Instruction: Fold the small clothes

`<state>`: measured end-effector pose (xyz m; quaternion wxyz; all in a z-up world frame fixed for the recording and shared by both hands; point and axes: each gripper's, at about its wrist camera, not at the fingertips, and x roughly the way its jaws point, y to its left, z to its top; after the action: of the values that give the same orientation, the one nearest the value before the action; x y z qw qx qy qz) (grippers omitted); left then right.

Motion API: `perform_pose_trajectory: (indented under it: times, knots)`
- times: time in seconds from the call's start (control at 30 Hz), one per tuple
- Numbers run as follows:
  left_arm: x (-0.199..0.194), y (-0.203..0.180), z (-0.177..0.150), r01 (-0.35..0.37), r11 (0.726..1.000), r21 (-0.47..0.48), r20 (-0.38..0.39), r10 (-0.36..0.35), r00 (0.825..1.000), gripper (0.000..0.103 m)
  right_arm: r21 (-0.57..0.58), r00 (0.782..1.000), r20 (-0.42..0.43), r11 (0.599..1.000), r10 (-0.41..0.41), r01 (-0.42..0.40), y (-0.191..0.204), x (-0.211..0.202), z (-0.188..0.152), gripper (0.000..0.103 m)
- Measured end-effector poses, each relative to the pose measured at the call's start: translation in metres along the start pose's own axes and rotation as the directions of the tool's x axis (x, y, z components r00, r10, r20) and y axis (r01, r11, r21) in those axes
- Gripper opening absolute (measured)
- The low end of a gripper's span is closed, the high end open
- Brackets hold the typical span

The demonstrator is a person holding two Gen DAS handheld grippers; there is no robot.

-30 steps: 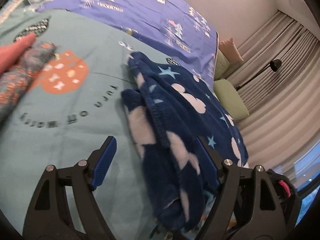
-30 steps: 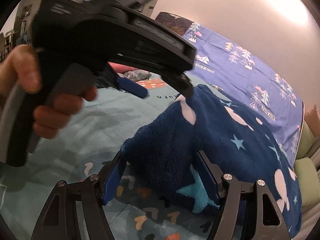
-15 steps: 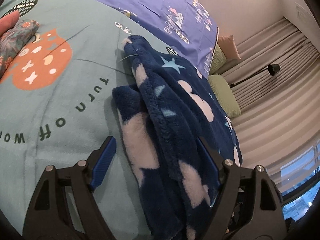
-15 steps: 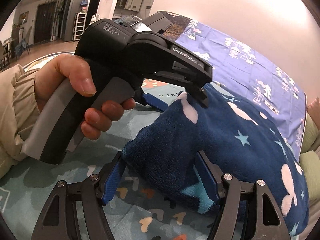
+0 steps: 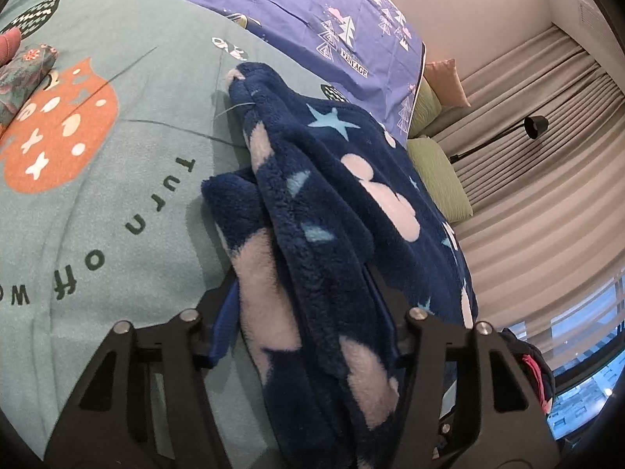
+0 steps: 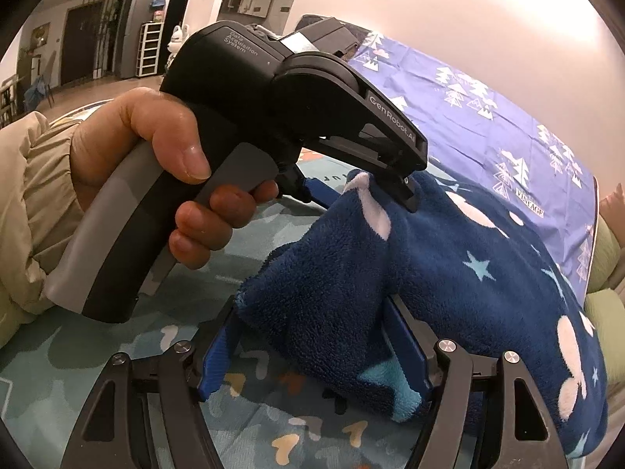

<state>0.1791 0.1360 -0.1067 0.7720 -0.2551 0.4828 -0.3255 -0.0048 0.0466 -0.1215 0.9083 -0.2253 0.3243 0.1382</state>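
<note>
A fluffy navy garment (image 5: 332, 203) with pink shapes and light-blue stars lies bunched on the teal bedspread (image 5: 117, 203). My left gripper (image 5: 304, 312) has its jaws closed in on a thick fold of it near the front edge. The garment also fills the right wrist view (image 6: 449, 273). My right gripper (image 6: 316, 348) straddles another bunched corner with its blue pads (image 6: 216, 355) still wide apart, the cloth lying between them. The left gripper's body (image 6: 273, 90) and the hand holding it show above the garment in the right wrist view.
A folded floral garment (image 5: 23, 74) lies at the far left of the bedspread. A purple sheet with tree prints (image 5: 312, 11) covers the back of the bed. Green and pink pillows (image 5: 437, 172), curtains and a black lamp (image 5: 535, 127) stand to the right.
My left gripper has closed its jaws from wide open onto the fold of the navy garment and moved forward over it. My right gripper has stayed around the other corner.
</note>
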Motion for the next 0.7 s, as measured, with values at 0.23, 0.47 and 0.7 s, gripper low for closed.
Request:
perform_pose_trajectory:
  times: [0.23, 0.47, 0.7]
  knots:
    - [-0.002, -0.003, 0.003, -0.011, 0.999, -0.03, 0.034, 0.012, 0.999, 0.038, 0.071, 0.999, 0.045, 0.997, -0.011, 0.007, -0.011, -0.014, 0.002, 0.026]
    - [-0.017, -0.032, 0.008, -0.047, 0.999, 0.016, 0.074, 0.046, 0.996, 0.035, 0.223, 0.991, 0.092, 0.968, 0.1, -0.118, -0.044, -0.031, 0.005, 0.02]
    - [-0.03, -0.072, 0.017, -0.089, 0.993, 0.081, 0.102, 0.081, 0.991, 0.034, 0.336, 0.964, 0.177, 0.908, 0.199, -0.249, -0.072, -0.05, 0.007, 0.019]
